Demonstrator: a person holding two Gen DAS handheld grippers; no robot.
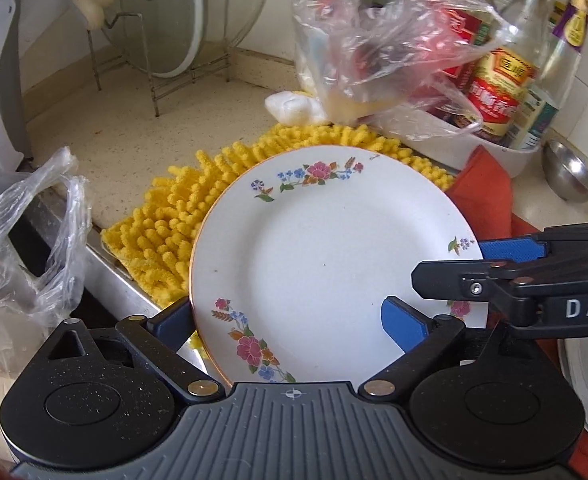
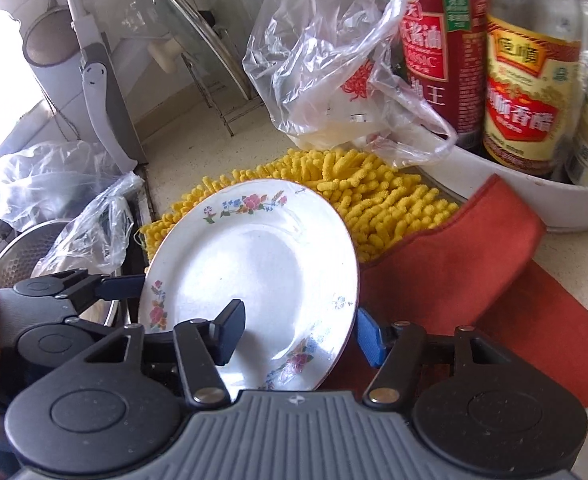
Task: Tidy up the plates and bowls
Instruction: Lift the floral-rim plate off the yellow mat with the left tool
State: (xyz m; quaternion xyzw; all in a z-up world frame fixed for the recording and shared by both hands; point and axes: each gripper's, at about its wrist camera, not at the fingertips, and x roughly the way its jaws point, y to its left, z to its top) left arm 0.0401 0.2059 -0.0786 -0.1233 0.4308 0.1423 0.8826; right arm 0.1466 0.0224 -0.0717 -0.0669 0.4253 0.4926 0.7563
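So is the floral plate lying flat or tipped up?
Tipped: the floral plate leans with its far rim raised over the yellow mat, its near rim between the right gripper fingers.

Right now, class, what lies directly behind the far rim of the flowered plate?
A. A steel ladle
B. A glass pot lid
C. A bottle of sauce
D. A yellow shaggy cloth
D: the yellow shaggy cloth spreads out from behind the far rim of the flowered plate, while the lid and bottles stand farther back.
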